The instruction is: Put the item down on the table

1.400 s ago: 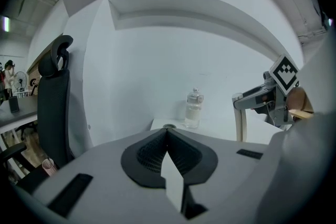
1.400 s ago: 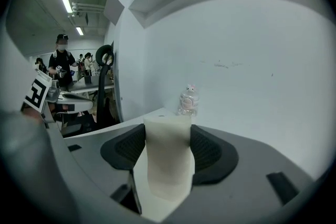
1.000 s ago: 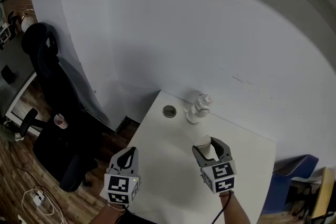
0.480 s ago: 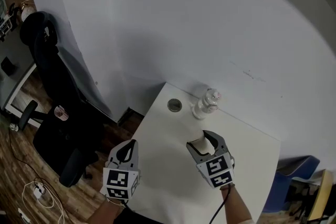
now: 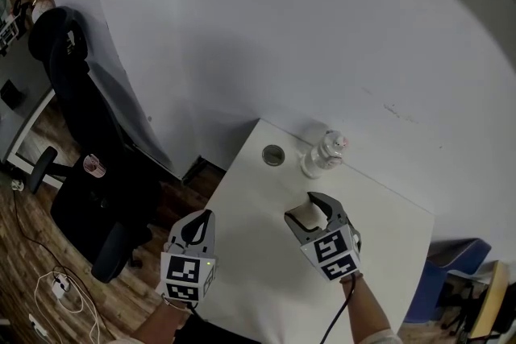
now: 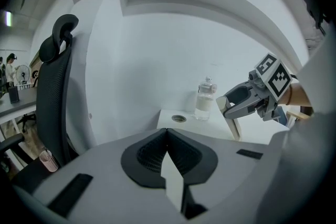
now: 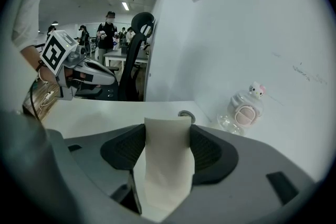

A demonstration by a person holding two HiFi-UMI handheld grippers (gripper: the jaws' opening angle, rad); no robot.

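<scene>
— Nearest first?
— Left gripper (image 6: 167,134) pressed together on nothing, hovering by the near left edge of the table (image 5: 258,270). Right gripper (image 5: 305,208) pinching a cream strip (image 7: 165,165) by its upper end, over the middle of the table.
— Down yet?
— Not released. Slants down from the grip toward the tabletop (lower end hidden in the left gripper view, so touching or not, can't say).
— Handling?
— Probably light, thin and fairly stiff: hangs straight, with only a faint crease near the grip. Likely to tip over flat once let go, so better lowered until lying along the surface. Hardly fragile. Good hold as is, flat faces between the pads.
— Farther back?
— Small round cap (image 5: 273,155), then a clear bottle (image 5: 324,155) close to the wall, both well apart from the strip.
</scene>
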